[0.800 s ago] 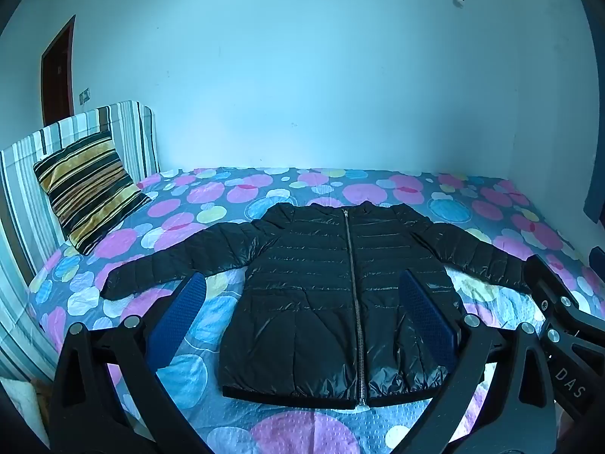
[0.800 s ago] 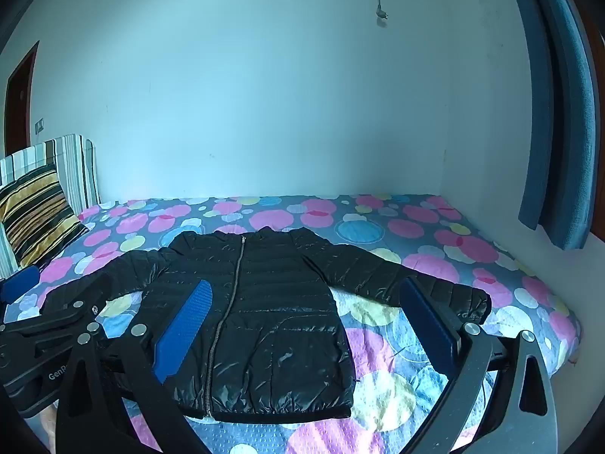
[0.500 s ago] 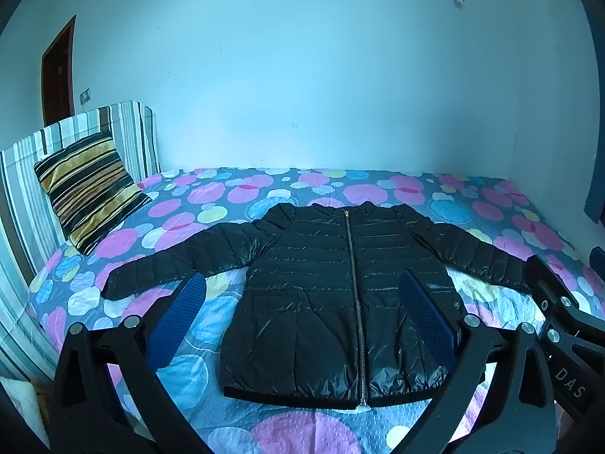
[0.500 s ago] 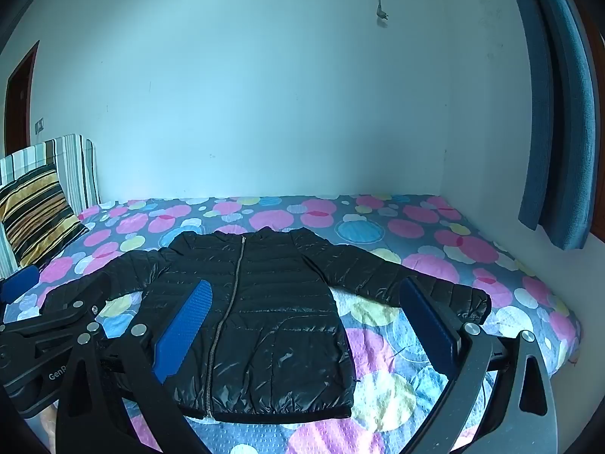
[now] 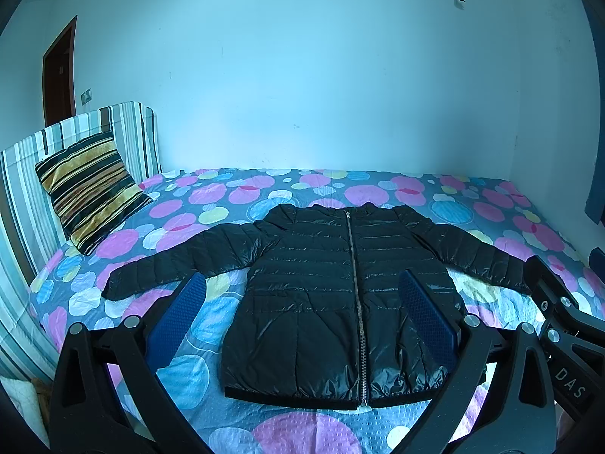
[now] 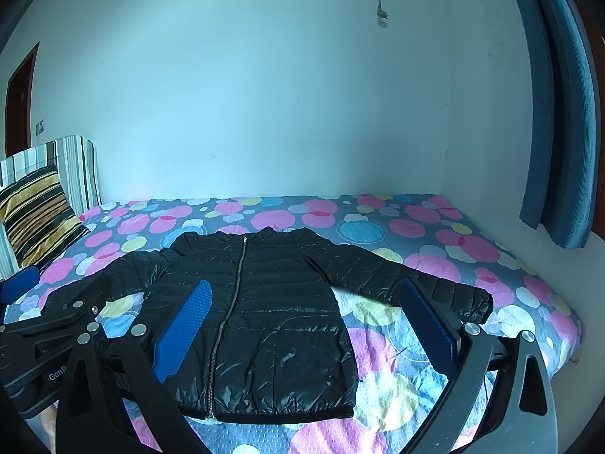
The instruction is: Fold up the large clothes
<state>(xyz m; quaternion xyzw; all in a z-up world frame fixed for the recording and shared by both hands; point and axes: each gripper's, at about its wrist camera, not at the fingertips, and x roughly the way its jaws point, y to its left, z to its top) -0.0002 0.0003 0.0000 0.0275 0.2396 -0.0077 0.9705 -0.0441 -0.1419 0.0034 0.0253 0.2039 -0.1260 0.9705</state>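
Pre-grasp, nothing folded yet. Black puffer jacket (image 5: 340, 302) flat on the bed (image 5: 234, 193), front up, zipped, hem at the near edge, collar toward the far wall, both sleeves spread out sideways.

Left to right:
- Striped cushion (image 5: 89, 189) leaning on the striped headboard (image 5: 22, 174) at the bed's left end, well apart from the jacket.
- Left sleeve (image 5: 181, 265) angled toward the near-left corner, cuff lying on the sheet.
- Left claw (image 5: 302, 310) released, fully spread, hovering above the hem, gripping nothing.
- Right claw (image 6: 306, 321) likewise released and empty, over the jacket's right half.
- Right sleeve (image 6: 408, 280) running toward the bed's right edge.

Likely next: each claw down onto a cuff or shoulder seam, clench, carry sleeve across the chest. Shiny shell probably slippery; pinch at a quilted seam.

Readable text: "DAS" on the right claw's body in the left view; "GenP", cut off, on the left claw's body in the right view.
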